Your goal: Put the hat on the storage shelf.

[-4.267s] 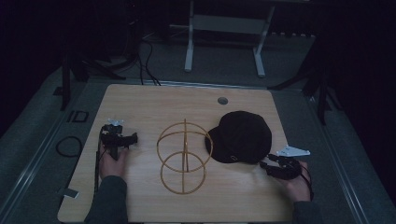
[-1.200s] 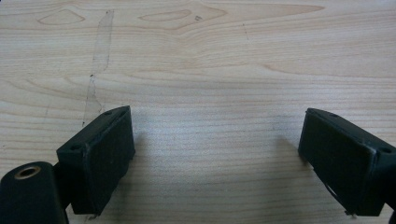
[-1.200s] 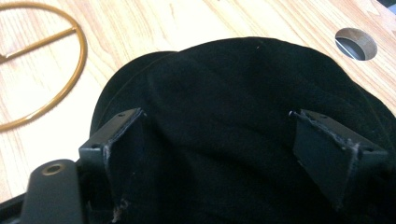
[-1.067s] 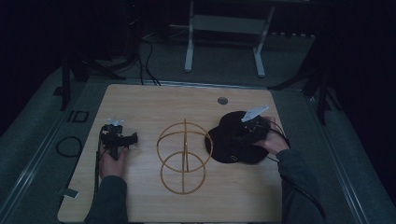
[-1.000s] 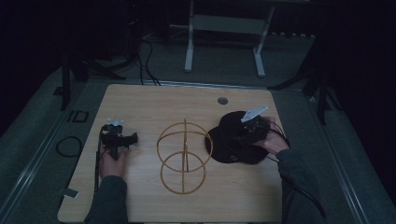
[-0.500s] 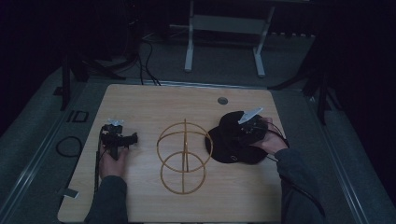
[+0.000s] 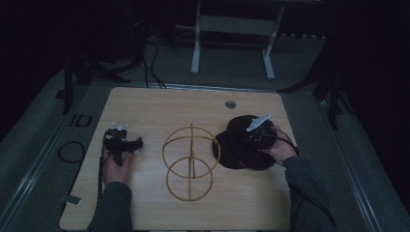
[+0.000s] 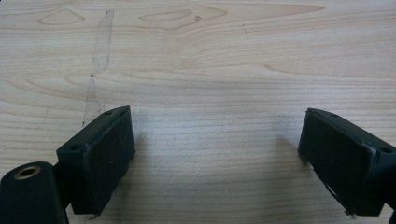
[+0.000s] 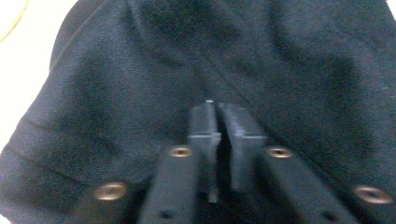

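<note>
Pale wood table (image 7: 159,111) bears a black cap (image 7: 239,147), dim grey floor (image 7: 232,63) around.

The cap (image 7: 241,145) near the table's right edge is plain black with a fine woven texture. The wire frame (image 7: 189,162) at the table's middle is golden yellow. The table (image 7: 159,106) is pale wood with wavy brown grain. Both grippers (image 7: 122,143) (image 7: 258,135) are black, with brass-coloured screw holes.
</note>
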The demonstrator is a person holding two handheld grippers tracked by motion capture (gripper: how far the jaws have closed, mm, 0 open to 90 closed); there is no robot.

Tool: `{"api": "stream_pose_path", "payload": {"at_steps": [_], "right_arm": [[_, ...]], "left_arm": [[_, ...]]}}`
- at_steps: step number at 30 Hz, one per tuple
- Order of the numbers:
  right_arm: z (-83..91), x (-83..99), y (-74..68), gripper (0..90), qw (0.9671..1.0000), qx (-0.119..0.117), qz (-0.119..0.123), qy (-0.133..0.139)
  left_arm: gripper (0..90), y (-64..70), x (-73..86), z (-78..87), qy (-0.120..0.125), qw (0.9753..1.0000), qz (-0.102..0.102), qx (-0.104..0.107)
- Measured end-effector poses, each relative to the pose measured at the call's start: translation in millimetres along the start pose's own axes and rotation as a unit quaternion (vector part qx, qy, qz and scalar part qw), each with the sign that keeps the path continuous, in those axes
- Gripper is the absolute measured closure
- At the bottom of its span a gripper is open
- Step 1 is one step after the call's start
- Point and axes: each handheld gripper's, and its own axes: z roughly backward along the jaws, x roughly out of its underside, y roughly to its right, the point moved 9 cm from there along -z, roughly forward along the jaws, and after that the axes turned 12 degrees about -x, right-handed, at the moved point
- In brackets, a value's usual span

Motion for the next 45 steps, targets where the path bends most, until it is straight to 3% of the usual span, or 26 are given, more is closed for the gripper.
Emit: {"api": "stream_pose_path", "payload": {"at_steps": [4, 10, 11, 13, 14, 15, 16, 17, 19, 23, 24, 25, 26, 35, 40, 45], "right_arm": [[1.9, -1.9, -4.9, 90.0, 0.9997, -0.019, -0.002, 0.014], [10.7, -5.6, -5.3, 90.0, 0.9997, -0.016, -0.001, 0.019], [17.5, -8.1, -1.4, 90.0, 0.9997, -0.003, -0.002, 0.024], [21.6, -9.6, 0.6, 90.0, 0.9996, 0.002, -0.004, 0.029], [30.6, -12.2, 5.8, 88.3, 0.999, 0.02, -0.007, 0.04], [30.6, -12.2, 5.8, 88.3, 0.999, 0.02, -0.007, 0.04], [38.7, -13.3, 9.8, 79.3, 0.9983, 0.03, -0.014, 0.047], [38.7, -13.3, 9.8, 79.3, 0.9983, 0.03, -0.014, 0.047], [44.8, -12.6, 16.2, 69.9, 0.9976, 0.049, -0.018, 0.046], [53.1, -9.7, 29.8, 36.4, 0.9936, 0.093, -0.041, 0.049], [53.1, -9.7, 29.8, 36.4, 0.9936, 0.093, -0.041, 0.049], [53.5, -6.8, 35.7, 21.0, 0.992, 0.101, -0.058, 0.047], [52.9, -5.9, 37.0, 20.1, 0.9916, 0.103, -0.063, 0.046], [35.8, 7.5, 48.1, 14.0, 0.9898, 0.066, -0.12, 0.038], [25.2, 15.3, 50.6, 11.1, 0.9869, 0.044, -0.15, 0.043], [21.3, 19.0, 52.0, 17.9, 0.9852, 0.043, -0.161, 0.038]], "left_arm": [[10.2, 0.0, 0.0, 0.0, 0.0, 1.0, 0.0, 0.0], [10.2, 0.0, 0.0, 0.0, 0.0, 1.0, 0.0, 0.0], [10.2, 0.0, 0.0, 0.0, 0.0, 1.0, 0.0, 0.0], [10.2, 0.0, 0.0, 0.0, 0.0, 1.0, 0.0, 0.0], [10.2, 0.0, 0.0, 0.0, 0.0, 1.0, 0.0, 0.0], [10.2, 0.0, 0.0, 0.0, 0.0, 1.0, 0.0, 0.0], [10.2, 0.0, 0.0, 0.0, 0.0, 1.0, 0.0, 0.0], [10.2, 0.0, 0.0, 0.0, 0.0, 1.0, 0.0, 0.0], [10.3, 0.0, 0.0, 0.0, 0.0, 1.0, 0.0, 0.0], [10.2, 0.0, 0.0, 0.0, 0.0, 1.0, 0.0, 0.0], [10.2, 0.0, 0.0, 0.0, 0.0, 1.0, 0.0, 0.0], [10.2, 0.0, 0.0, 0.0, 0.0, 1.0, 0.0, 0.0], [10.2, 0.0, 0.0, 0.0, 0.0, 1.0, 0.0, 0.0], [10.2, 0.0, 0.0, 0.0, 0.0, 1.0, 0.0, 0.0], [10.2, 0.0, 0.0, 0.0, 0.0, 1.0, 0.0, 0.0], [10.2, 0.0, 0.0, 0.0, 0.0, 1.0, 0.0, 0.0]]}}
